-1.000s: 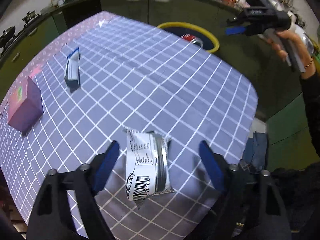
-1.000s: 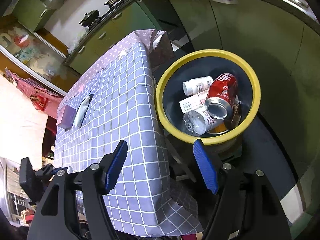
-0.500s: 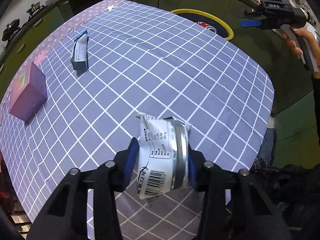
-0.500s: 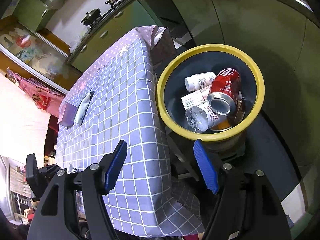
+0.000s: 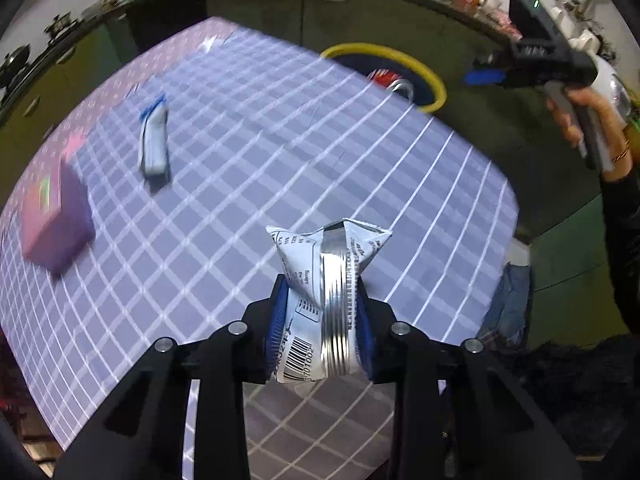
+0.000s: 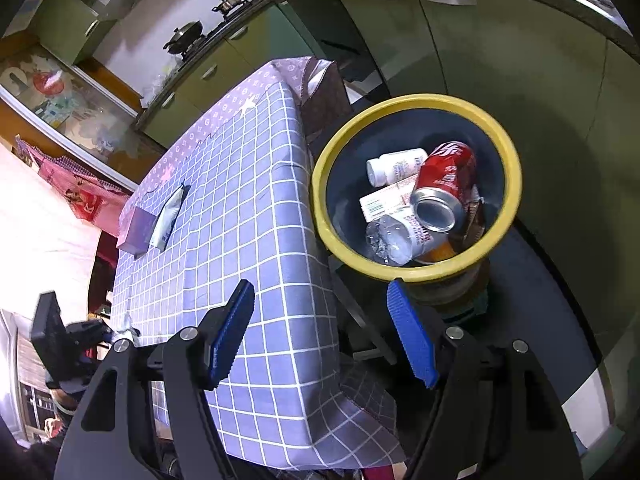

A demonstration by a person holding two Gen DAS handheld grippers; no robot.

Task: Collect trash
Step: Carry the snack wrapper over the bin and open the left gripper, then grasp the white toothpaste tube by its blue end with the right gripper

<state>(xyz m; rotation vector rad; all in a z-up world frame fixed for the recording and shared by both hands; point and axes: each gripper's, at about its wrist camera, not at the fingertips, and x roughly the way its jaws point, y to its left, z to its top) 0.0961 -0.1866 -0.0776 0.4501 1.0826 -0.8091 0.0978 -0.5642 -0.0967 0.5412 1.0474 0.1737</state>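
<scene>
Clearly the left gripper (image 5: 322, 320) pinches the crinkly snack wrapper (image 5: 326, 292) by its lower half above the counter (image 5: 280, 140), so it may slip before reaching the yellow-rimmed bin (image 5: 434, 82) at 1 o'clock, while the right gripper (image 6: 320, 332) hangs wide open and empty.

On the checked tablecloth (image 5: 280, 140) there are one purple box (image 5: 54, 220) and one blue-white tube (image 5: 154, 140). One silver snack wrapper (image 5: 324, 300) is there too. One yellow-rimmed bin (image 6: 508, 168) has one red can (image 6: 446, 184), one white pill bottle (image 6: 394, 166), one clear plastic bottle (image 6: 394, 238) and one flat white packet (image 6: 380, 202).
</scene>
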